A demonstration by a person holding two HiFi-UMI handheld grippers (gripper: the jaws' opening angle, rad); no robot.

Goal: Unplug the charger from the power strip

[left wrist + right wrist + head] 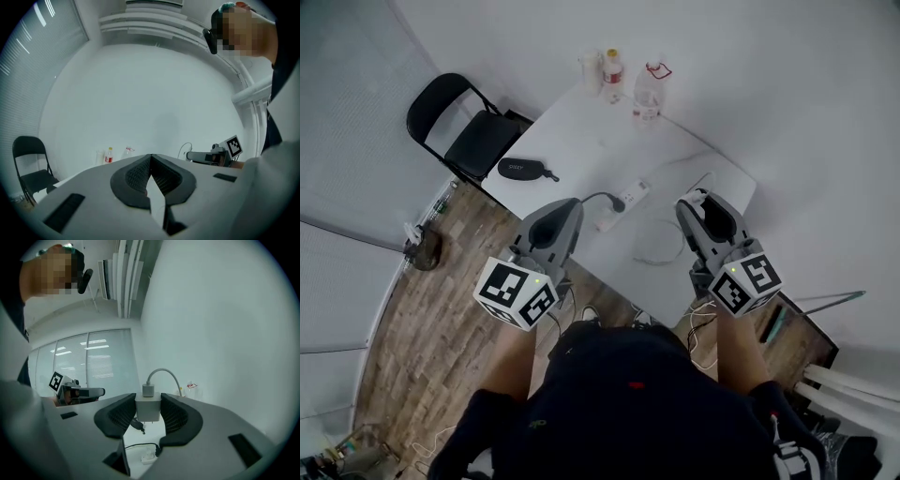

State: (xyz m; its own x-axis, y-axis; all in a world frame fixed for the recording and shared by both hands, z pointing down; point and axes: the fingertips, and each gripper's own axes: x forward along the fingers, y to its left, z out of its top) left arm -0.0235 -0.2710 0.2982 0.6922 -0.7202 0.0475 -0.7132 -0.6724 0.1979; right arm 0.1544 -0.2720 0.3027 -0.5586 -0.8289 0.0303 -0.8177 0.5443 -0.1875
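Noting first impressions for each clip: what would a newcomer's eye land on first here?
The white square charger block with its curved white cable stands out. It is clamped between the black pads of the right gripper, with its prongs bare, well above the white table. Below lies the long white power strip with a black cable at one end. The left gripper is shut on nothing.

Left claw (150,158) closed, right claw (149,405) clamped
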